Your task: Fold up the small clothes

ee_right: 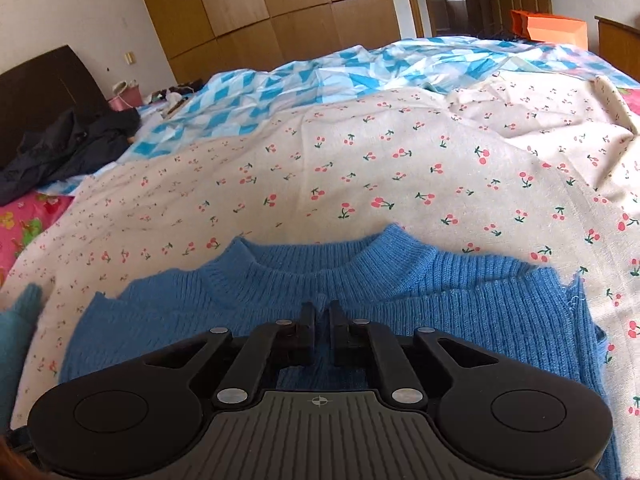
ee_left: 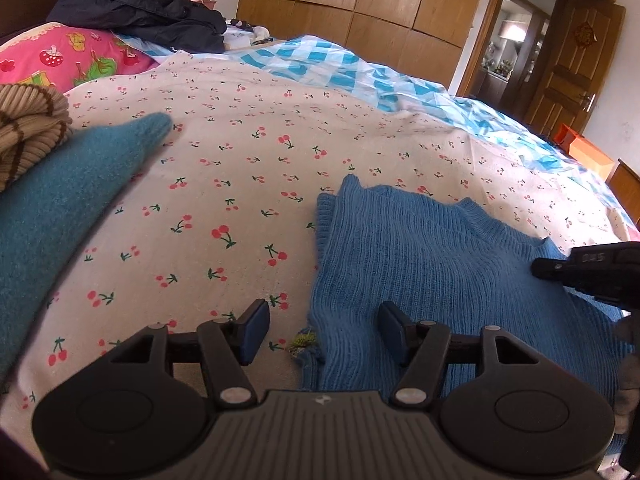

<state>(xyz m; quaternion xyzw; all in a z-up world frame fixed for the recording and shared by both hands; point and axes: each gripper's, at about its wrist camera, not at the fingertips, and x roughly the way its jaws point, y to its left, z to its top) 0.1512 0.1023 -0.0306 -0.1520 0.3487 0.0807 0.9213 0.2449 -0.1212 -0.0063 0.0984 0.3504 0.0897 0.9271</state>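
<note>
My left gripper stood well open over the near left edge of the blue sweater, one pad above the knit and the other above the cherry-print sheet, with nothing between them. The sweater lay flat on that sheet, its ribbed collar pointing away from me.

My right gripper was almost closed, a narrow slit between the pads, set just below the sweater's collar. A small fold of blue knit showed in that slit, but I could not tell for sure whether the pads pinched it.

Only my left camera showed the teal garment to the left of the sweater, well apart from it, with a striped beige knit behind it. It also showed the tip of my right gripper reaching in over the sweater's right side. Only my right camera showed the whole collar, both shoulders and the sweater's frayed right edge.

Beyond the collar the sheet lay bare and fairly smooth up to the blue checked quilt. Left of the sweater there was a wide strip of bare sheet before the teal garment. Far behind it lay a dark jacket beside a pink pillow.
</note>
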